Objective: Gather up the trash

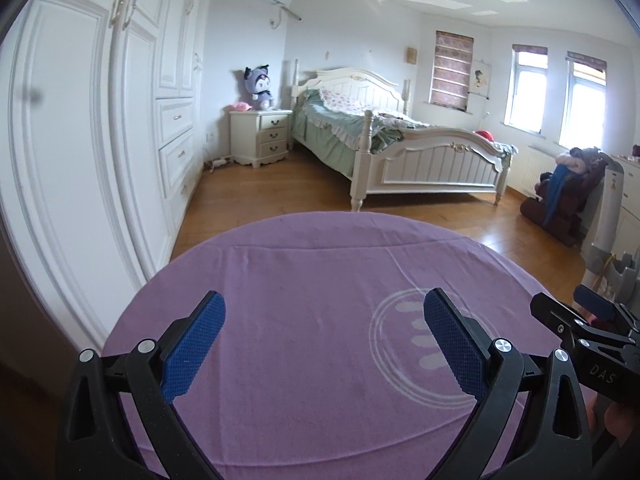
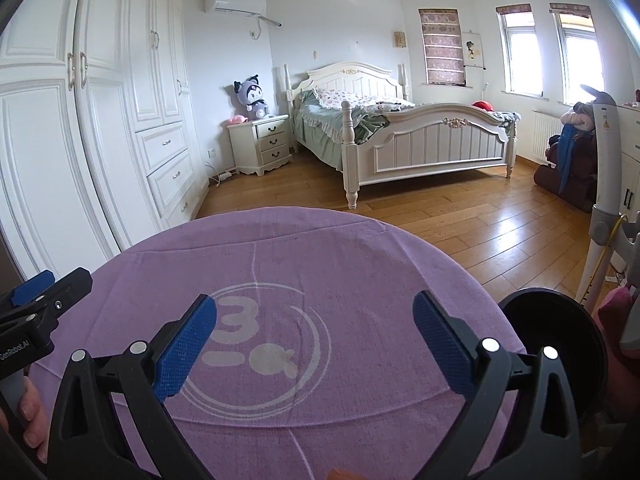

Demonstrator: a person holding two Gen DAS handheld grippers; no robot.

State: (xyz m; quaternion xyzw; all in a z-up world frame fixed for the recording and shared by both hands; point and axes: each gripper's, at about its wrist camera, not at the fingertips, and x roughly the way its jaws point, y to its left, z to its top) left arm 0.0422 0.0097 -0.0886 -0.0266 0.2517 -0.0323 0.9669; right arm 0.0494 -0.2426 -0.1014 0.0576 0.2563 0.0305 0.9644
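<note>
Purple cloth [image 1: 312, 320] with a white circular logo covers the round table beneath both tools, in a bedroom with a white bed [image 1: 400, 140] behind. Left gripper [image 1: 324, 340] and right gripper [image 2: 314, 344] each hover spread wide, holding nothing. No trash shows on the cloth (a black round bin [image 2: 560, 344] sits just beside the table's right edge).
</note>
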